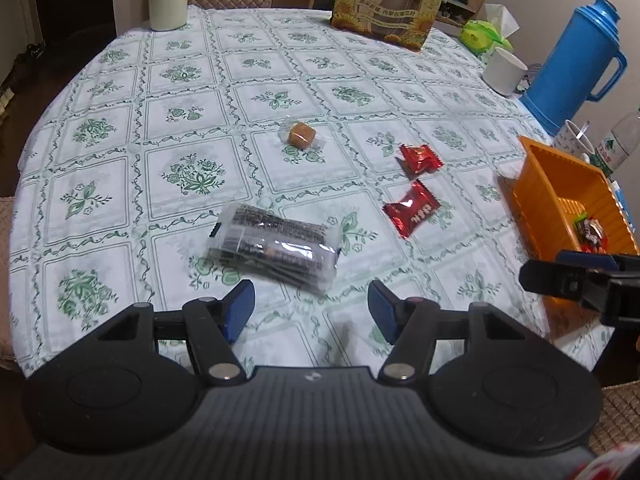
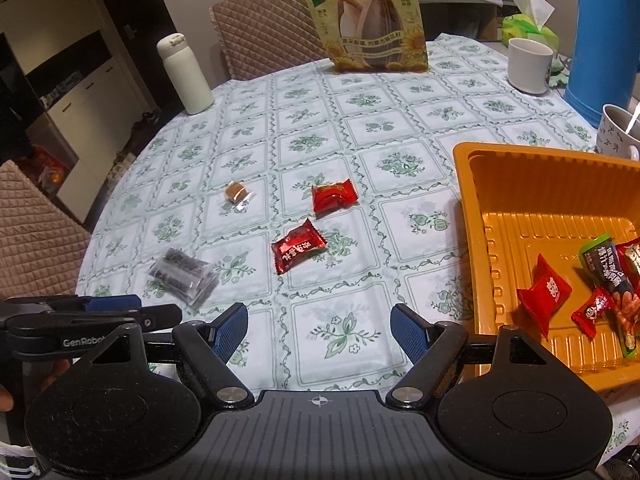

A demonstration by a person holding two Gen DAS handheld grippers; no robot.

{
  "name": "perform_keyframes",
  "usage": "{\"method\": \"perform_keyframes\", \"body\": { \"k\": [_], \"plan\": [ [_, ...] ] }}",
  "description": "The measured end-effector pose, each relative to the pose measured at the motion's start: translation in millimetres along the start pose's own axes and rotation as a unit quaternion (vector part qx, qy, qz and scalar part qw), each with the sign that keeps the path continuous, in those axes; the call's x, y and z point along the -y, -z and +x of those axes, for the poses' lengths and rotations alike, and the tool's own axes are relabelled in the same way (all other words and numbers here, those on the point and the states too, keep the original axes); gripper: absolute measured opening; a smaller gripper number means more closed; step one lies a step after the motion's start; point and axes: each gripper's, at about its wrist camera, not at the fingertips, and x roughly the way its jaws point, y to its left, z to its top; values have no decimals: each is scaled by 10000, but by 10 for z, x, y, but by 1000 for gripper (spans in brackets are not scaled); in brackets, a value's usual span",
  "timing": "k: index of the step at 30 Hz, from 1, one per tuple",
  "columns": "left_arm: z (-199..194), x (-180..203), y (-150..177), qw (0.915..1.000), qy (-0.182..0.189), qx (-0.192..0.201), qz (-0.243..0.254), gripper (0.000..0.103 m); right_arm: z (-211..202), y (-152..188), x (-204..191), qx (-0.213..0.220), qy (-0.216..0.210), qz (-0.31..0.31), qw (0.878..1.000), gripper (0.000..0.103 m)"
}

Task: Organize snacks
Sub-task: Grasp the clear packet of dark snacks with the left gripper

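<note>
On the green-patterned tablecloth lie a clear packet of dark snack bars point(image 1: 276, 246) point(image 2: 185, 281), two red wrapped candies point(image 1: 413, 209) point(image 1: 420, 159) point(image 2: 298, 247) point(image 2: 334, 196) and a small brown sweet in clear wrap point(image 1: 300, 135) point(image 2: 236, 192). An orange tray point(image 1: 548, 184) point(image 2: 500, 188) at the right holds several wrapped snacks point(image 2: 600, 280). My left gripper point(image 1: 311, 310) hangs open just in front of the dark packet, nothing between its fingers. My right gripper point(image 2: 319, 330) is open over bare cloth, left of the tray.
A big sunflower-seed bag point(image 2: 366, 20) stands at the far edge. A white bottle point(image 2: 186, 76) is at the far left; white mugs point(image 2: 530, 65), green tissues point(image 2: 528, 24) and a blue jug point(image 1: 576, 64) stand at the far right. Quilted chairs point(image 2: 36, 236) ring the table.
</note>
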Motion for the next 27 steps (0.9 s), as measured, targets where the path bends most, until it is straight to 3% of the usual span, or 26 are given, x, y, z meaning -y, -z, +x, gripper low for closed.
{"method": "perform_keyframes", "body": {
  "k": [12,27],
  "plan": [
    [302,-32,-173,9999,100,-54,-108,66,178,-130,48,-26,128,105,9999,78],
    [485,60,-362,9985,-155,71,514,62,272,-212,88,-79,164,179,9997,78]
  ]
}}
